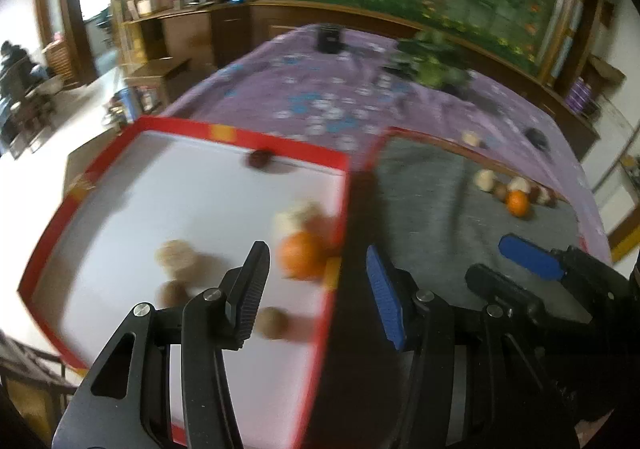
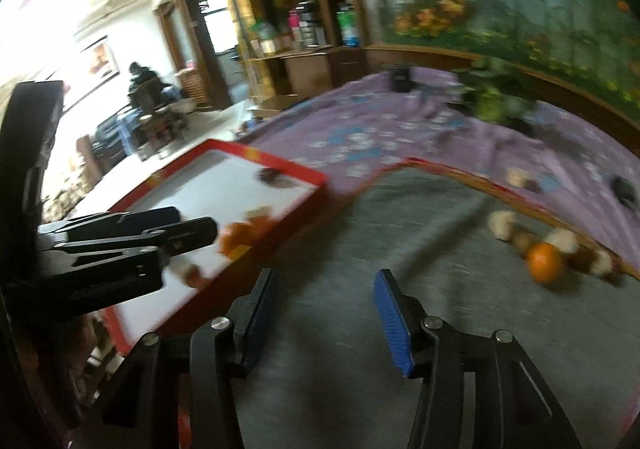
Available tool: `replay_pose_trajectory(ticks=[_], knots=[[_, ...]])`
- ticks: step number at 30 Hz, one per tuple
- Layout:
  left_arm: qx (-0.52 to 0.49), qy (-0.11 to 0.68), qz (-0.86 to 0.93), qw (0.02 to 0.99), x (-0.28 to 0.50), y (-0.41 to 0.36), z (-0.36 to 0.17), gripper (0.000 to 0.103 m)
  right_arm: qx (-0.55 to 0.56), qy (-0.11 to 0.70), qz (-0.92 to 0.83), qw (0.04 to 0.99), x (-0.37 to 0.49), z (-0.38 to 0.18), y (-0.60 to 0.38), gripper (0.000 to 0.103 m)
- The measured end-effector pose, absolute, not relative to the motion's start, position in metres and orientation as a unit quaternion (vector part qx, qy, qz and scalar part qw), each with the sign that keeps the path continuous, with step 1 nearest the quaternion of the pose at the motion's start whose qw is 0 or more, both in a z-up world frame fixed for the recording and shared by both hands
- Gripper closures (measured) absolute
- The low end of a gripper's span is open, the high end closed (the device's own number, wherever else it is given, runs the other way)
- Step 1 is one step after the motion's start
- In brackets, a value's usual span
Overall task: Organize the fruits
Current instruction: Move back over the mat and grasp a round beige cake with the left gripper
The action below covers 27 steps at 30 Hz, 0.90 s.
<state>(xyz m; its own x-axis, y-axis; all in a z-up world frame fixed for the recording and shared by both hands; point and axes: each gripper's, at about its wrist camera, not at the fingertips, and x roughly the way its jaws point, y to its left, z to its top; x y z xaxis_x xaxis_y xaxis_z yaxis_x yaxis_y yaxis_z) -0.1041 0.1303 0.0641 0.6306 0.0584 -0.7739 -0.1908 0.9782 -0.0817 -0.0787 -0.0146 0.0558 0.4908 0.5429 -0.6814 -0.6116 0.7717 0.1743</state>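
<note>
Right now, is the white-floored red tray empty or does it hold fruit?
Holds fruit. The red tray has an orange and several blurred round brown and pale pieces lying on its white floor.

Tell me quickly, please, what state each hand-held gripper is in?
Left hand-held gripper: open, holding nothing.
Right hand-held gripper: open, holding nothing.

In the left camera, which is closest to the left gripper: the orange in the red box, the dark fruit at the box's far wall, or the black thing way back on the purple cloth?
From the left gripper:
1. Orange, just ahead in the red box.
2. Dark fruit, against the far wall.
3. Black thing, far back on the purple cloth.
</note>
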Motion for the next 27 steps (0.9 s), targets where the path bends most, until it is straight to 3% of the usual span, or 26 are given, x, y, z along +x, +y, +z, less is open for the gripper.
replay_pose_trajectory(ticks=[4,8,16,27], knots=[[-0.066,0.433,0.023,0.898,-0.085,0.094,0.063,0.052,-0.035,0.367,0.295,0.882,-0.074,0.060,-0.064,0.052],[-0.060,0.446,-0.013,0.893,-0.064,0.066,0.059,0.053,-0.027,0.361,0.253,0.897,-0.069,0.061,-0.108,0.036],[-0.050,0.470,-0.050,0.880,-0.011,0.017,0.057,0.053,0.027,0.356,0.226,0.906,-0.062,0.060,-0.177,0.036],[-0.086,0.516,0.001,0.852,0.077,-0.014,0.031,0.053,0.053,0.370,0.238,0.896,-0.052,0.047,-0.191,0.036]])
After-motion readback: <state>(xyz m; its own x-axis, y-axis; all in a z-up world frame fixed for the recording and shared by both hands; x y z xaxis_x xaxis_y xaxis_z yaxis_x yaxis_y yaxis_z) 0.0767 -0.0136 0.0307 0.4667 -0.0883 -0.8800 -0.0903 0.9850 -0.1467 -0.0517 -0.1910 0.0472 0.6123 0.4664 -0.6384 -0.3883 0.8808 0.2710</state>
